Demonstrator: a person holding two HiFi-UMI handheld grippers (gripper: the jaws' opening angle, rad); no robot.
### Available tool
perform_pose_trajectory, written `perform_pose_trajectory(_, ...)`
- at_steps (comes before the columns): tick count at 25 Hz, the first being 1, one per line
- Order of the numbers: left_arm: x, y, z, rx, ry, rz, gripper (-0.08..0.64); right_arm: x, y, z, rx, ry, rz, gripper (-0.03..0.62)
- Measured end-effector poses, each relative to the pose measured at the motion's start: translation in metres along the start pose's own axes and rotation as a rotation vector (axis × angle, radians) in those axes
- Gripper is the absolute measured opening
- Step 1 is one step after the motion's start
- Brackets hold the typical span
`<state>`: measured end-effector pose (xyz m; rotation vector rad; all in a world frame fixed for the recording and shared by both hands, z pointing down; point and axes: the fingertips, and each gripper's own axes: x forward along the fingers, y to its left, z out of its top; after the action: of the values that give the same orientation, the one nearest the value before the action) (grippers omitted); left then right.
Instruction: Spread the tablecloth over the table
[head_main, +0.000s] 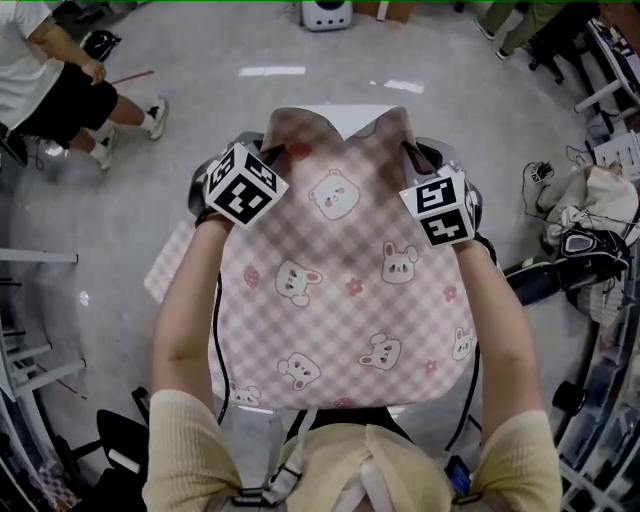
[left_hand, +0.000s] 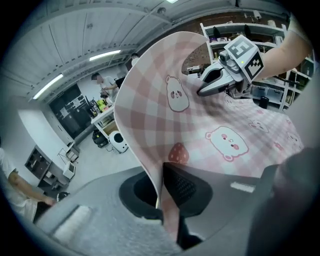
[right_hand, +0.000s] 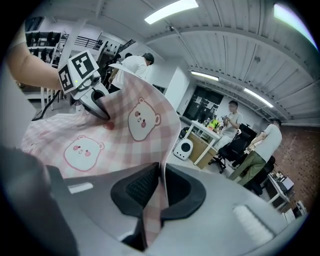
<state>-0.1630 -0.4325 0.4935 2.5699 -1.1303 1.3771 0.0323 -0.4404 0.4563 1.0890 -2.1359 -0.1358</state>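
Note:
A pink checked tablecloth (head_main: 345, 300) printed with bears and rabbits hangs stretched between my two grippers above a white table (head_main: 350, 116), and covers most of it. My left gripper (head_main: 258, 150) is shut on the cloth's far left corner. The right gripper (head_main: 415, 152) is shut on the far right corner. In the left gripper view the cloth (left_hand: 215, 135) runs pinched between the dark pads (left_hand: 182, 187), and the right gripper (left_hand: 215, 82) shows across the sheet. In the right gripper view the cloth (right_hand: 100, 135) is likewise clamped between the pads (right_hand: 137, 187), with the left gripper (right_hand: 95, 105) beyond.
A seated person (head_main: 45, 80) is at the far left on the grey floor. A white round device (head_main: 327, 12) stands beyond the table. Bags and cables (head_main: 590, 225) lie at the right, metal racks (head_main: 30, 340) at the left. People stand by a desk (right_hand: 210, 135).

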Motion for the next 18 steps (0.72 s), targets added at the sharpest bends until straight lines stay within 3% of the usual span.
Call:
perform_pose_trajectory(6, 0.026, -0.009, -0.018, 0.035, 0.072, -0.007, 0.029, 0.022, 0.009, -0.025, -0.007, 0.043, 0.009, 0.029)
perform_pose_trajectory(18, 0.053, -0.016, -0.034, 0.121, 0.128, 0.021, 0.059, 0.055, 0.018, -0.055, -0.055, 0.099, -0.030, 0.043)
